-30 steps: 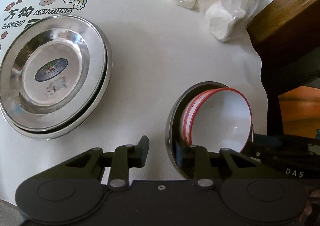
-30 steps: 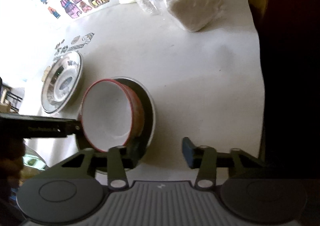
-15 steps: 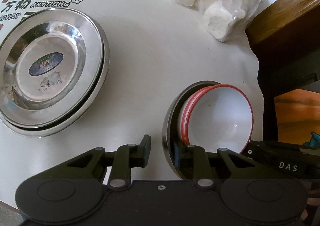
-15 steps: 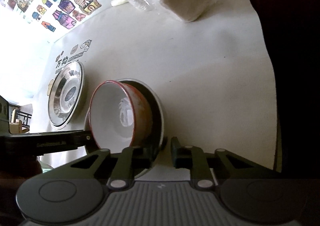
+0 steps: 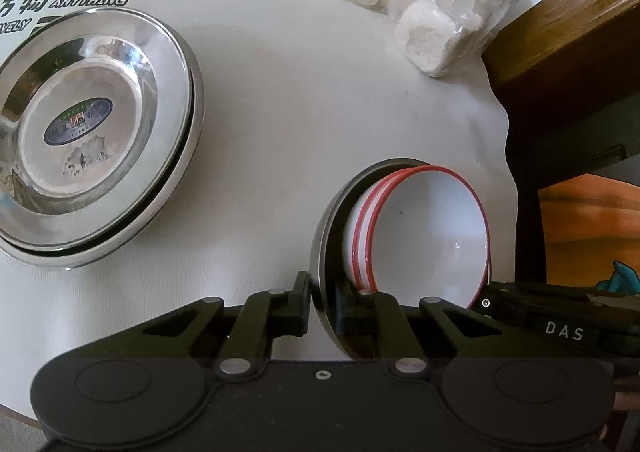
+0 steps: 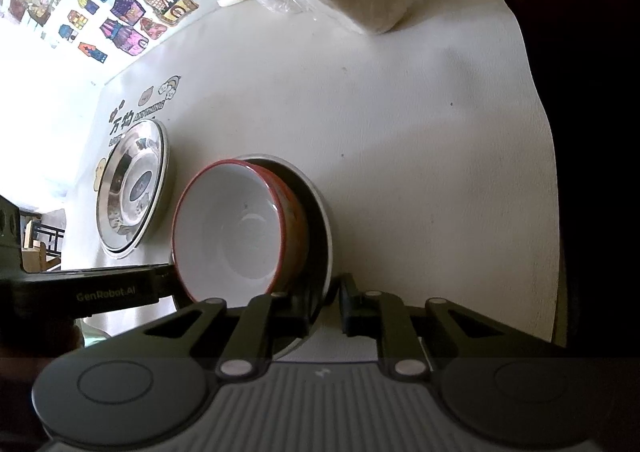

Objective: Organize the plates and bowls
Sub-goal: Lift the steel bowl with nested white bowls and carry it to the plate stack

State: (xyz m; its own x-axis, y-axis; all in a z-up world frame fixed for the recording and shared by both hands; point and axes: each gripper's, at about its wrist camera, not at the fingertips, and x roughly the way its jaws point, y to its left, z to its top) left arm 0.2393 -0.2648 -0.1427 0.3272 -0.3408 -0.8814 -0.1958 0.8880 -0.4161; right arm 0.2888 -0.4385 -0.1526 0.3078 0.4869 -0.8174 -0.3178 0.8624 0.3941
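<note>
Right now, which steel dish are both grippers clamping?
The steel dish holding the red-rimmed bowls, pinched by left gripper and right gripper; the stacked steel plates lie untouched.

The tablecloth [image 5: 304, 100] reads "ANYTHING" beside Chinese characters and a cut-off "VELY" near its left edge. "DAS" stands on the right gripper [image 5: 560, 326]. "GenRobot.AI" stands on the left gripper [image 6: 108, 294].

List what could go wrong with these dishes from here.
1. Both claws, left claw and right claw, pinch only the steel bowl's thin rim; it may slip or tilt.
2. The red-rimmed bowls sit loose and tilted inside; a lift could shift them.
3. The stack is near the table edge, so anything sliding out may fall.
</note>
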